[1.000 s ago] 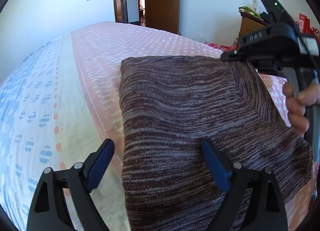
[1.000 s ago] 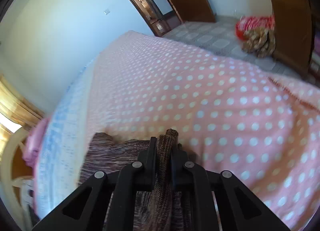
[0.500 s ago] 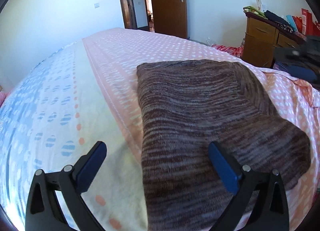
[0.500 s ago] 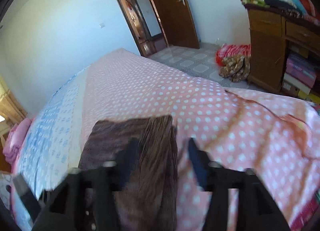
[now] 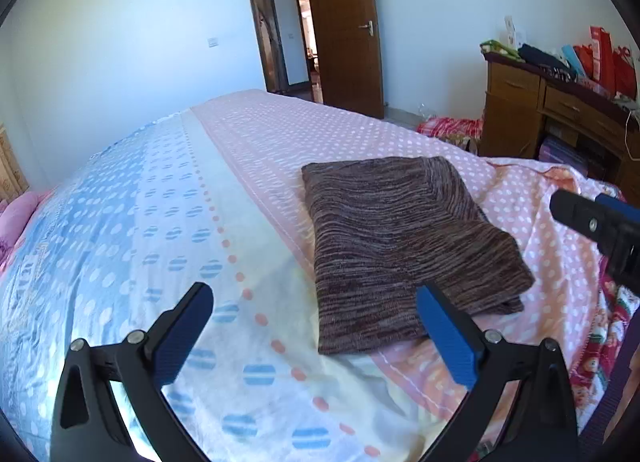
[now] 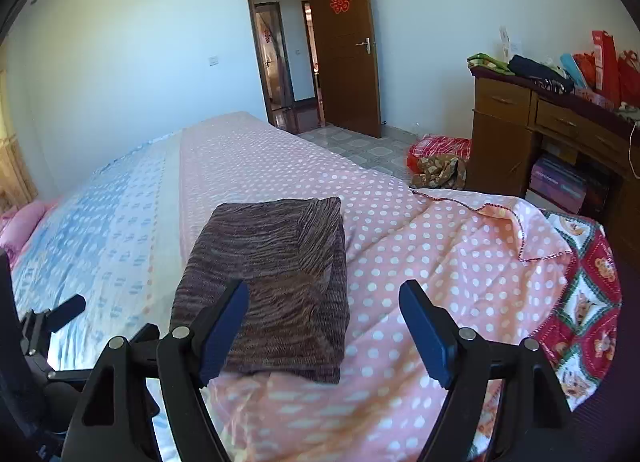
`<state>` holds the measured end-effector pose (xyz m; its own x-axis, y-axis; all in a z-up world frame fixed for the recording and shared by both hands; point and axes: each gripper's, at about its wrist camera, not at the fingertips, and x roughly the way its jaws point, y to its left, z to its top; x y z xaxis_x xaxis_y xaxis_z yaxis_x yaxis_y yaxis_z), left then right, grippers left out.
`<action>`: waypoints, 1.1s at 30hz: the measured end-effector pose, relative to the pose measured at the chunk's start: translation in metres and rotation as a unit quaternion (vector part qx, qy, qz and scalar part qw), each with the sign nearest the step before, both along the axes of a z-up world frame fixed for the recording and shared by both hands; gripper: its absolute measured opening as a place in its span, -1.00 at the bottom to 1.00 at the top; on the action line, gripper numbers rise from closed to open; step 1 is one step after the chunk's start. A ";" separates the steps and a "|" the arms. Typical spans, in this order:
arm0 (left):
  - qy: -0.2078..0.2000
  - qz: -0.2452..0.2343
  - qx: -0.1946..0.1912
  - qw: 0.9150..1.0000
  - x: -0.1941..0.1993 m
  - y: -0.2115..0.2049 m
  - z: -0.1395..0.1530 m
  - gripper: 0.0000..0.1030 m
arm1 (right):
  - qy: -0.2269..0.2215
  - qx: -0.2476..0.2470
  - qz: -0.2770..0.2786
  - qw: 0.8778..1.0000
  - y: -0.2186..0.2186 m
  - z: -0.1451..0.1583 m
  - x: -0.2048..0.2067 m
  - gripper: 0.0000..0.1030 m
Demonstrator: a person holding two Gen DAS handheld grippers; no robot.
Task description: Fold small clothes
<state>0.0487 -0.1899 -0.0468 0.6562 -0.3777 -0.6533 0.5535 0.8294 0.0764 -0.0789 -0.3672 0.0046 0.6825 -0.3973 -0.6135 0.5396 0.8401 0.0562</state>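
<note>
left gripper [image 5: 316,326]: jaws wide apart, holding nothing | right gripper [image 6: 324,318]: jaws wide apart, holding nothing | sweater [image 5: 404,246]: folded flat on pink dotted bedspread [image 5: 280,141], just beyond both grippers, touching neither | dresser [image 6: 520,121]: far right

Polka-dot bedspread [image 5: 280,149], open brown door [image 6: 346,41], cluttered wooden desk [image 6: 520,121], red bundle [image 6: 438,149] on floor.
</note>
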 end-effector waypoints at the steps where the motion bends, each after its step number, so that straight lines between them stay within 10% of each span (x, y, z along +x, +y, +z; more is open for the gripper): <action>1: 0.007 0.004 -0.003 1.000 -0.004 0.004 0.004 1.00 | 0.005 0.001 0.001 1.000 0.004 0.002 -0.003 0.53; 7: 0.033 0.012 -0.031 0.999 -0.023 0.019 0.026 1.00 | 0.004 0.028 0.005 1.000 0.019 0.021 -0.041 0.53; 20: -0.104 0.073 -0.091 0.988 -0.088 0.060 0.086 1.00 | -0.079 -0.077 0.031 0.993 0.066 0.075 -0.100 0.66; 33: -0.129 0.050 -0.091 0.986 -0.106 0.053 0.097 1.00 | -0.116 -0.068 0.019 0.991 0.059 0.094 -0.116 0.67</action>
